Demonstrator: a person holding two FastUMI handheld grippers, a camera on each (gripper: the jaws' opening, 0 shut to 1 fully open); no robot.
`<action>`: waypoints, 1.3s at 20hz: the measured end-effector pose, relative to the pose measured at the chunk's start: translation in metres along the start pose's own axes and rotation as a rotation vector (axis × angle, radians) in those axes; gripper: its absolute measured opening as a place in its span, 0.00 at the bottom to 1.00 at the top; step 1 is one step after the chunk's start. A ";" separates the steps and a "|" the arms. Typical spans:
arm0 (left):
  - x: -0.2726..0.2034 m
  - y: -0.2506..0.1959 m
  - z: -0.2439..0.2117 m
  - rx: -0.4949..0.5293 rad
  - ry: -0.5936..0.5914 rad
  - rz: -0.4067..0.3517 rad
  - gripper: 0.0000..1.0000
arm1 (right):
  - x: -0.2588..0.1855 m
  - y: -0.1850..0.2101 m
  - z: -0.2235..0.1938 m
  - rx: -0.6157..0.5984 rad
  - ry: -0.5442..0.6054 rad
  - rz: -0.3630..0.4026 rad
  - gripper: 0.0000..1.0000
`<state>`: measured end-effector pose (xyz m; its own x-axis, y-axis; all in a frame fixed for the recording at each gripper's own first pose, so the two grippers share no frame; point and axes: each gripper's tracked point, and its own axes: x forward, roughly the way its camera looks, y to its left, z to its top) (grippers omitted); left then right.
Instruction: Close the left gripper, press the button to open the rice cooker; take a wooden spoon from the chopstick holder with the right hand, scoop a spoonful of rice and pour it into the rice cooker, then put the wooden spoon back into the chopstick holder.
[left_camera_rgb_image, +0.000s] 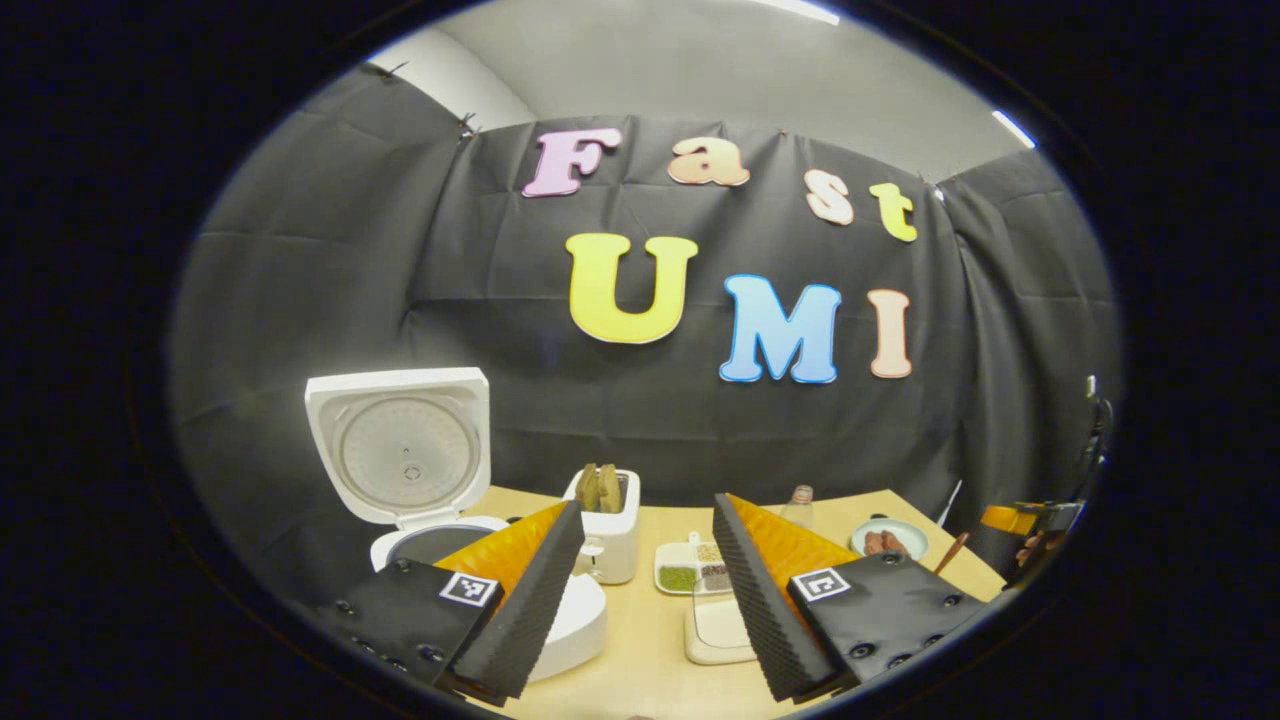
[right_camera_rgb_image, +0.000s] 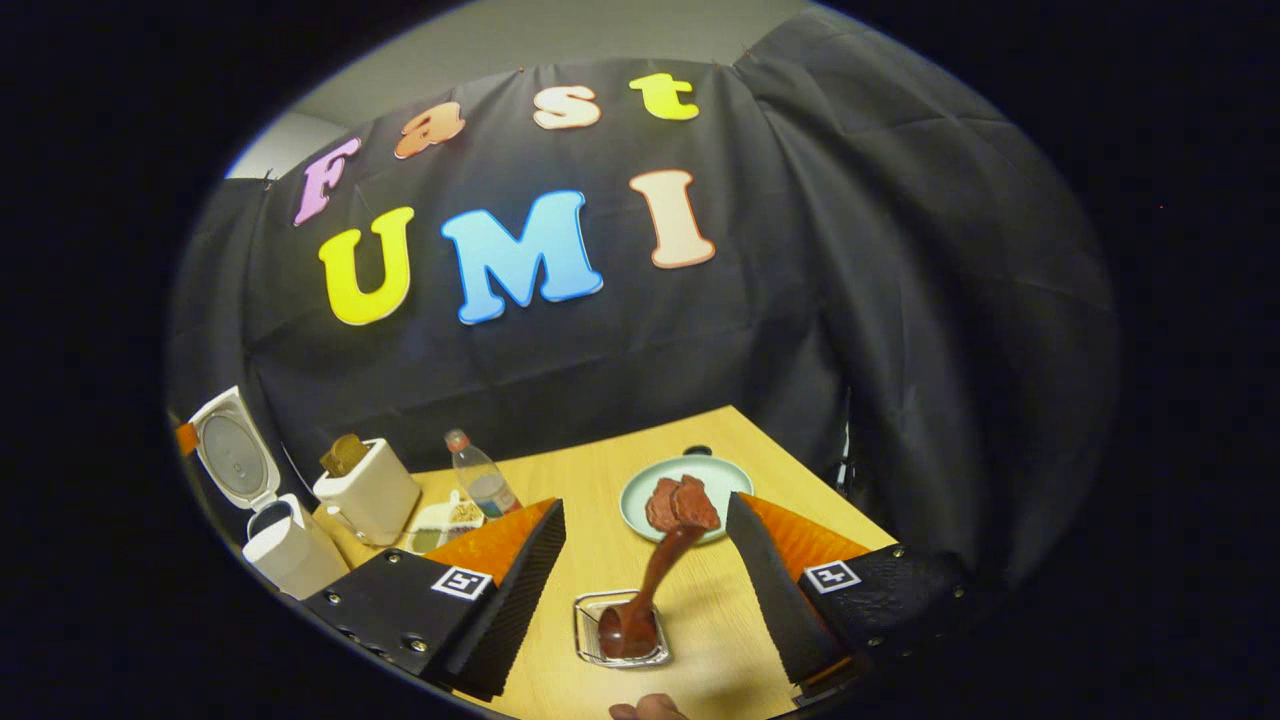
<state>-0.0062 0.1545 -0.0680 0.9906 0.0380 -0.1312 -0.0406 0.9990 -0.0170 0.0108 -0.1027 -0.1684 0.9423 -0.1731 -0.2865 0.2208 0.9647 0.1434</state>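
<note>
One rice cooker (left_camera_rgb_image: 470, 560) stands at the counter's (left_camera_rgb_image: 650, 650) left, lid (left_camera_rgb_image: 400, 445) raised upright; in the right gripper view it sits at the far left (right_camera_rgb_image: 290, 550). One toaster (left_camera_rgb_image: 605, 530) holding bread stands beside it, then one divided dish of grains (left_camera_rgb_image: 695, 570), one bottle (right_camera_rgb_image: 480, 480) and one plate (right_camera_rgb_image: 680, 480) of reddish pieces. One wooden spoon (right_camera_rgb_image: 650, 585) stands tilted in one small holder (right_camera_rgb_image: 620, 628) near the counter's front edge, its handle leaning toward the plate.

The left hand-held gripper (left_camera_rgb_image: 645, 600) is spread wide, grasping nothing, above a pale tray (left_camera_rgb_image: 718, 630). The right hand-held gripper (right_camera_rgb_image: 650, 585) is also wide, its fingers on either side of the spoon, apart from it. Bare counter lies between holder and cooker. Each gripper carries a square marker tag; no brand is legible.
</note>
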 end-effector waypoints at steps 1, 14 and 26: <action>0.004 0.012 0.008 -0.002 -0.007 0.015 0.94 | -0.002 0.013 0.013 -0.011 -0.021 0.013 0.98; 0.076 0.200 0.132 -0.053 -0.065 0.224 0.91 | -0.010 0.118 0.045 -0.024 -0.023 0.167 0.98; 0.187 0.301 0.126 -0.067 -0.007 0.412 0.91 | -0.001 0.109 0.048 -0.045 -0.017 0.114 0.98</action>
<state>0.1837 0.4651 0.0273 0.8905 0.4349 -0.1338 -0.4422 0.8964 -0.0292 0.0460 -0.0065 -0.1066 0.9649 -0.0650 -0.2545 0.1010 0.9862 0.1311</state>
